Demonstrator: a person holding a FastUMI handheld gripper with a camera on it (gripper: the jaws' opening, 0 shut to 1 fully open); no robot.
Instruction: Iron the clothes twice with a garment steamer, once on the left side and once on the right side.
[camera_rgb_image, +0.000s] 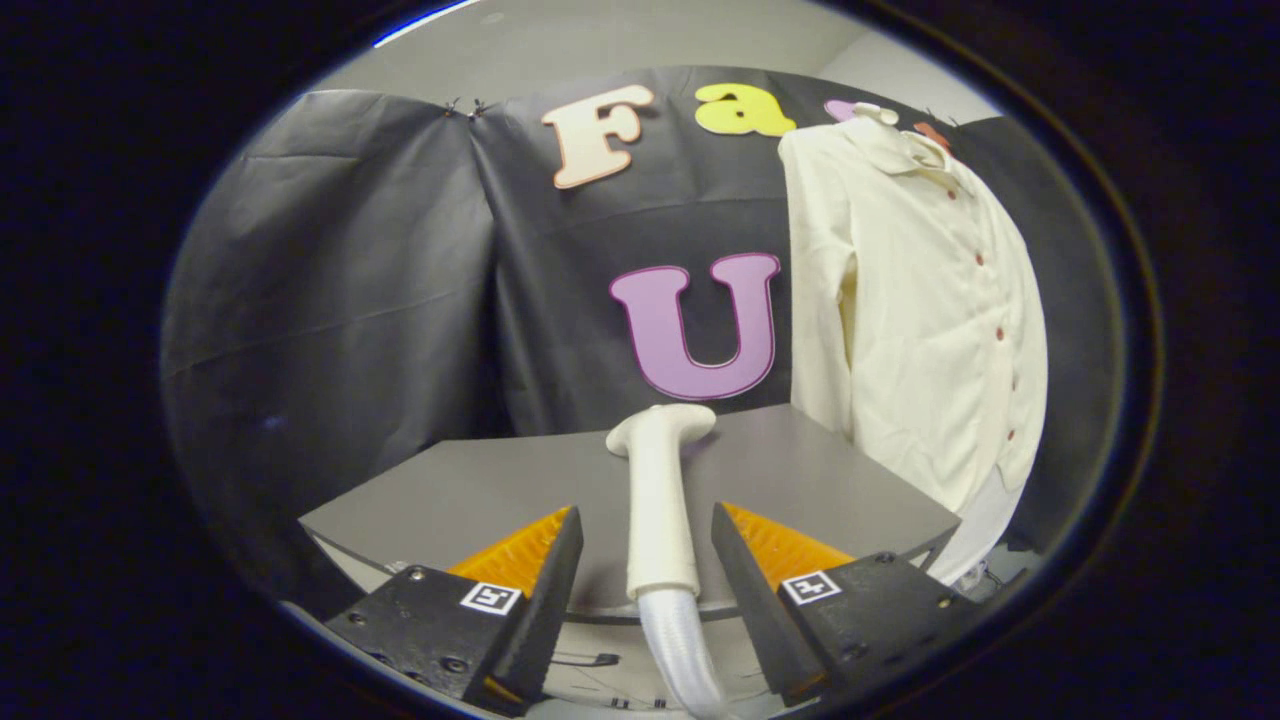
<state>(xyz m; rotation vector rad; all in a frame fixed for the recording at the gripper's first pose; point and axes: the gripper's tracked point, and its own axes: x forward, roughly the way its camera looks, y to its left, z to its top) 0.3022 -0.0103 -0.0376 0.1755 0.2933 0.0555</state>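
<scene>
two fingers of your gripper (647, 560) stand spread, released, either side of the steamer (660, 500) handle without touching it. steamer lies on the grey table (480, 490), head pointing away, hose (685, 650) trailing back. shirt (920, 320) hangs beyond, to the right. step: pickup. next, close squarely on the handle.

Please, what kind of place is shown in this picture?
Probably a staged test booth, not a home: black cloth walls, a bare grey table, a cream shirt hung beside it. The open tongs flank a white steamer handle lying on it.
</scene>
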